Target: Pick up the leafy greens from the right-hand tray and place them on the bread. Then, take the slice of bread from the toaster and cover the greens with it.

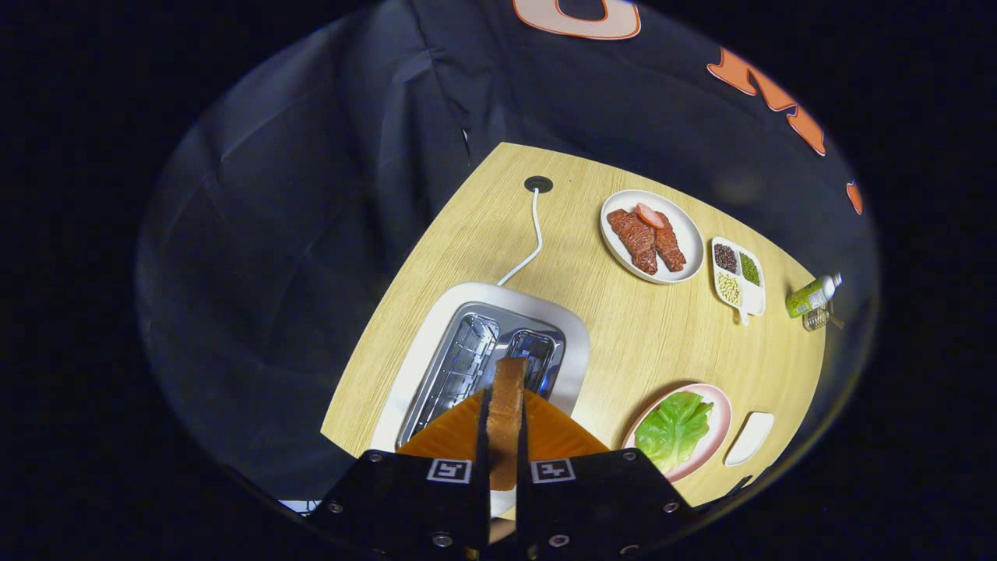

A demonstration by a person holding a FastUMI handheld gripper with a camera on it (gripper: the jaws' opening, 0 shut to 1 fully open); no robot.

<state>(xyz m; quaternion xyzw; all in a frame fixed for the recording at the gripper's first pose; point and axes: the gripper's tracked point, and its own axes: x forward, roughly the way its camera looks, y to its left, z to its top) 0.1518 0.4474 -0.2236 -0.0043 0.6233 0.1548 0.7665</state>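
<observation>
Low in the frame's centre, black two-finger claw [503,460] clamped on upright brown toasted bread slice [506,405], lifted above white two-slot toaster [572,331], likely bound for green lettuce leaf [674,428] on pink round plate [720,401] lower right.

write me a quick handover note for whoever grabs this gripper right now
Gripper: shut on the bread slice, held edge-on above the toaster.
Leafy greens lie on the pink plate, right of the fingers; whether bread sits under them cannot be told.
Done: greens placed, slice out of the toaster.
Left: carry the slice to the plate and lay it over the greens.
</observation>
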